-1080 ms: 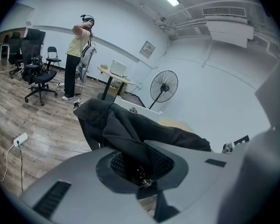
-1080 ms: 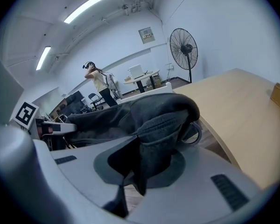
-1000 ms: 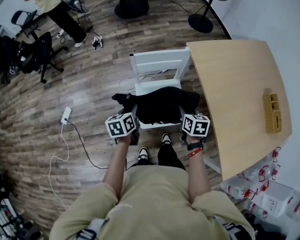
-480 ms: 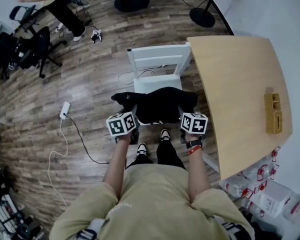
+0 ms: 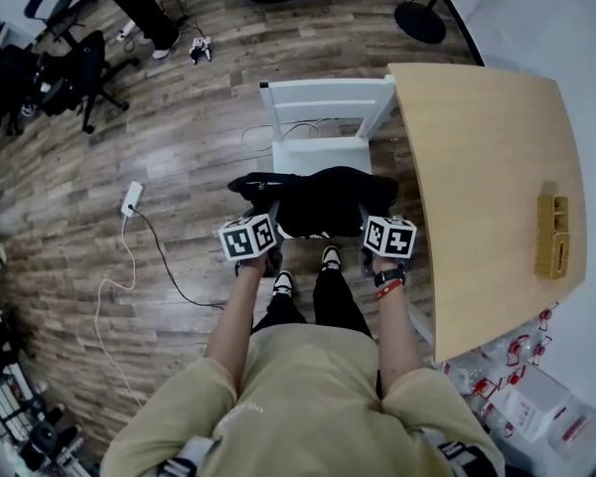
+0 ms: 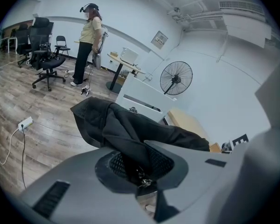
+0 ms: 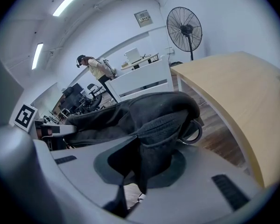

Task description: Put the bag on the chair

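Note:
A black fabric bag (image 5: 318, 202) hangs between my two grippers, over the front part of the white chair's seat (image 5: 321, 155). The chair's slatted back (image 5: 326, 97) stands beyond it. My left gripper (image 5: 273, 222) is shut on the bag's left end, where black cloth and mesh (image 6: 130, 134) are bunched between the jaws. My right gripper (image 5: 364, 222) is shut on the right end, pinching a padded strap (image 7: 151, 139) with a ring beside it. Whether the bag rests on the seat I cannot tell.
A light wooden table (image 5: 487, 167) stands close on the right of the chair, with a yellow wooden block (image 5: 554, 237) on it. A power strip and cable (image 5: 131, 199) lie on the floor at left. Office chairs (image 5: 70, 73) and a fan base (image 5: 424, 18) stand further off.
Both grippers have come down together with the bag, bringing it lower over the chair seat. Both grips on the bag look unchanged.

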`<move>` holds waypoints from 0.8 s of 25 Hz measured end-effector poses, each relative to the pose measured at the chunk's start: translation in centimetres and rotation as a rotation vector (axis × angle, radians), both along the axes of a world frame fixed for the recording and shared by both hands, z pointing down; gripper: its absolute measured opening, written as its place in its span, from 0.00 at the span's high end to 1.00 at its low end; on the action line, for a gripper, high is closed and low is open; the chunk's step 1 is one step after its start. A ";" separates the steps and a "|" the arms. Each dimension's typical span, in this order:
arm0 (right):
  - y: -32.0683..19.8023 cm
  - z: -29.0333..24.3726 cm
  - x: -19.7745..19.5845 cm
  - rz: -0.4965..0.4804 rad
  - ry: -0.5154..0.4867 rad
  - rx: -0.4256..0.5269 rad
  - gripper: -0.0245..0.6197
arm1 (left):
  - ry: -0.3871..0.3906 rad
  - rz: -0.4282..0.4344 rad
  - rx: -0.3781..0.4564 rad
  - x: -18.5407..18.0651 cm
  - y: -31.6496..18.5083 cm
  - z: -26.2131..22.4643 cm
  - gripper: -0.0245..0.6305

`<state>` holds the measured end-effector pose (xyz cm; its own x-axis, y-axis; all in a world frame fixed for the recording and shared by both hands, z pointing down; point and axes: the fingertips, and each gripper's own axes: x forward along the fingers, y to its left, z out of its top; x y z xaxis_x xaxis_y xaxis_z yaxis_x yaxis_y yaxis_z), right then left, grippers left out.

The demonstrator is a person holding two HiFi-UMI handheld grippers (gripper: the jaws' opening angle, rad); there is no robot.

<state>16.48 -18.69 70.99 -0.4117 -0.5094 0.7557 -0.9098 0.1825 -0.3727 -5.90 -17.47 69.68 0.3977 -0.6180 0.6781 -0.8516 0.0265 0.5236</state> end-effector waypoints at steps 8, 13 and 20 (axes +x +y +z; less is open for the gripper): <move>-1.5 3.9 0.3 -0.040 0.019 -0.061 0.86 | 0.011 -0.033 -0.084 0.1 -0.6 4.3 0.88; -2.4 6.6 0.1 -0.052 0.015 -0.106 0.86 | 0.021 -0.053 -0.135 -0.1 -1.3 7.0 0.88; -3.3 11.1 0.8 -0.057 0.020 -0.162 0.86 | 0.032 -0.080 -0.200 0.6 -1.8 11.7 0.88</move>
